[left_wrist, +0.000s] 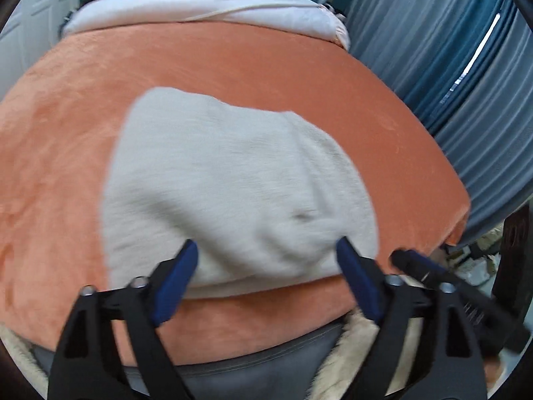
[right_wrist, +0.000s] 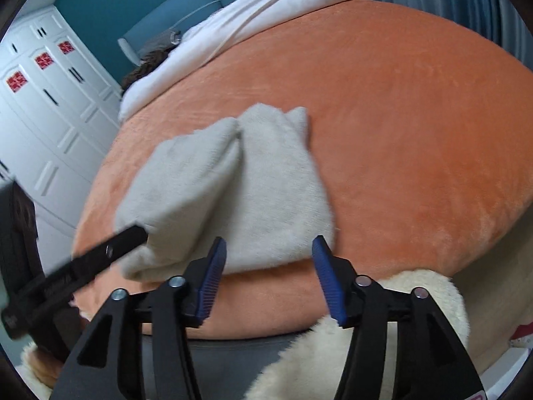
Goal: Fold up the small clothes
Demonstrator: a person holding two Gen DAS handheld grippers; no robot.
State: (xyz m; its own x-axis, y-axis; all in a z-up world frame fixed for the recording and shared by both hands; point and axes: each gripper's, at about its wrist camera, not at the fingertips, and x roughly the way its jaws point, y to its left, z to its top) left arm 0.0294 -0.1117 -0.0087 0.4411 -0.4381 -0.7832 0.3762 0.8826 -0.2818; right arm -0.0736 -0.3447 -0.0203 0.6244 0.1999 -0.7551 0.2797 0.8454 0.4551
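Observation:
A small light grey fleecy garment lies on the orange blanket, folded over on itself, with its near edge by the bed's front. It also shows in the right wrist view, with one folded flap raised on the left. My left gripper is open and empty, its blue pads just above the garment's near edge. My right gripper is open and empty at the same near edge. The right gripper's black tip shows in the left wrist view, and the left gripper's finger shows in the right wrist view.
The orange blanket covers the bed; a white duvet is bunched at the far end. Blue curtains hang on the right, white wardrobe doors on the left. A cream furry rug lies below the bed's front edge.

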